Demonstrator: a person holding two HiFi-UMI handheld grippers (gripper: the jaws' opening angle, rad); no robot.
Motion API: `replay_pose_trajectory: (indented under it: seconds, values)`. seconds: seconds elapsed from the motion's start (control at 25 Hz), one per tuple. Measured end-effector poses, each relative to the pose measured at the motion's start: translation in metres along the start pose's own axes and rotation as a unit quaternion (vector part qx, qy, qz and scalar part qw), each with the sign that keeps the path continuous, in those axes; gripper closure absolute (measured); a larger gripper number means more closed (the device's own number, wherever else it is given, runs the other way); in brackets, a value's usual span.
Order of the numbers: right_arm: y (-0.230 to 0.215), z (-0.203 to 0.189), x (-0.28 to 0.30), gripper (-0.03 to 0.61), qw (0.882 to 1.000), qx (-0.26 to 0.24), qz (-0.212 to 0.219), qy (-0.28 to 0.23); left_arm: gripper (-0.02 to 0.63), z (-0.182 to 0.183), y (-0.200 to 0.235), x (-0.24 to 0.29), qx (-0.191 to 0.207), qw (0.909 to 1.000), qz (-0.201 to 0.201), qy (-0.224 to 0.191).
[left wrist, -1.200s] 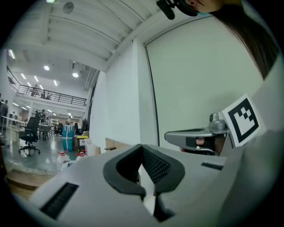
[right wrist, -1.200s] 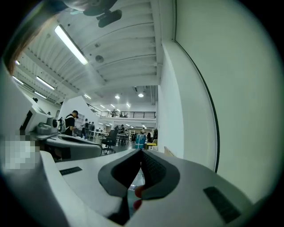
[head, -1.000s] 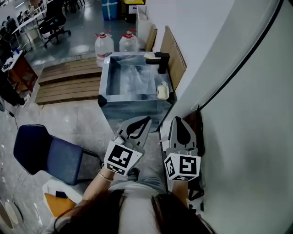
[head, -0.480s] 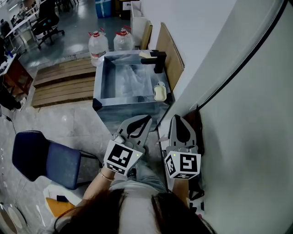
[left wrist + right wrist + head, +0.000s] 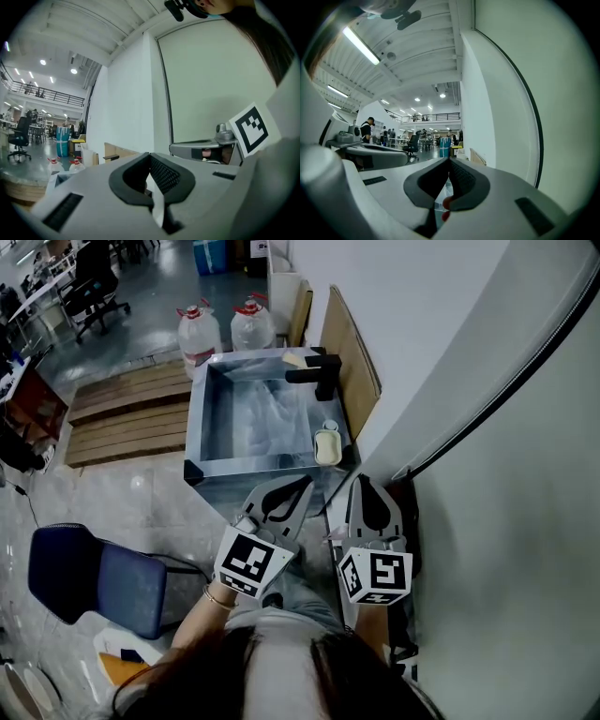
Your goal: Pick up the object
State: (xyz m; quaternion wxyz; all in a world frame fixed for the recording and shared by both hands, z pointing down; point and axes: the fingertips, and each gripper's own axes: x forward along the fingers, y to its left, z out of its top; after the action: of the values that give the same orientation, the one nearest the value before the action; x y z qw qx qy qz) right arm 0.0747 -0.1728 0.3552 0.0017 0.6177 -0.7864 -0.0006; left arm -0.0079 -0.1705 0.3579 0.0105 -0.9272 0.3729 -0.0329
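Left gripper: the left gripper (image 5: 302, 486) is clenched. In its own view the dark ribbed pads (image 5: 161, 174) meet at the tips (image 5: 150, 155) with nothing between them.
Right gripper: the right gripper (image 5: 362, 482) is just beside the left one and clenched too. Its tips (image 5: 449, 160) are closed, and only a sliver of something red shows through the slit lower down.
Pose: both are held low against the person's body, jaws pointing forward, each black-and-white marker cube (image 5: 374, 576) facing up.
Straight ahead: an open rectangular steel sink (image 5: 196, 418) stands just beyond both sets of tips, its near rim closest to them.
Object: which item is meant cannot be told. The nearest loose thing is a pale yellow bar of soap (image 5: 326, 445) in a small dish on the sink's right rim, ahead of the right gripper and untouched.
In the way: a black angular faucet (image 5: 319, 377) reaches over the basin beyond the soap.
Right of the grippers: a white wall (image 5: 441, 324) runs close alongside, with a thin black cable (image 5: 497, 395) curving across it. Brown flat boards (image 5: 352, 362) lean on it behind the faucet.
Beyond the sink: two clear water jugs with red caps (image 5: 199, 329) stand on the floor.
Left of the grippers: low wooden pallets (image 5: 122, 413) lie farther off, and a blue padded chair (image 5: 94, 573) stands nearer.
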Motion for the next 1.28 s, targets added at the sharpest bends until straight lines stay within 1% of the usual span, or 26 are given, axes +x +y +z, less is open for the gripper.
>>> replay_pose_trajectory:
  seconds: [0.32, 0.56, 0.76, 1.04, 1.28]
  values:
    - [-0.022, -0.012, 0.037, 0.554, 0.999, 0.030, 0.009, 0.017, 0.606, -0.002, 0.019, 0.036, -0.004, 1.0000, -0.005, 0.002]
    - [-0.036, -0.034, 0.067, 0.552, 0.998, 0.024, 0.020, 0.053, 0.606, -0.009, 0.030, 0.063, -0.007, 0.9999, -0.012, 0.004]
    - [-0.040, -0.052, 0.089, 0.552, 0.996, 0.012, 0.036, 0.082, 0.606, -0.016, 0.036, 0.079, -0.010, 0.9998, -0.014, 0.012]
    - [-0.050, -0.085, 0.116, 0.552, 0.991, 0.001, 0.050, 0.123, 0.606, -0.021, 0.049, 0.098, -0.010, 0.9999, -0.009, 0.009]
    - [-0.061, -0.114, 0.139, 0.551, 0.985, -0.006, 0.057, 0.160, 0.606, -0.029, 0.059, 0.116, -0.013, 0.9997, -0.008, 0.017]
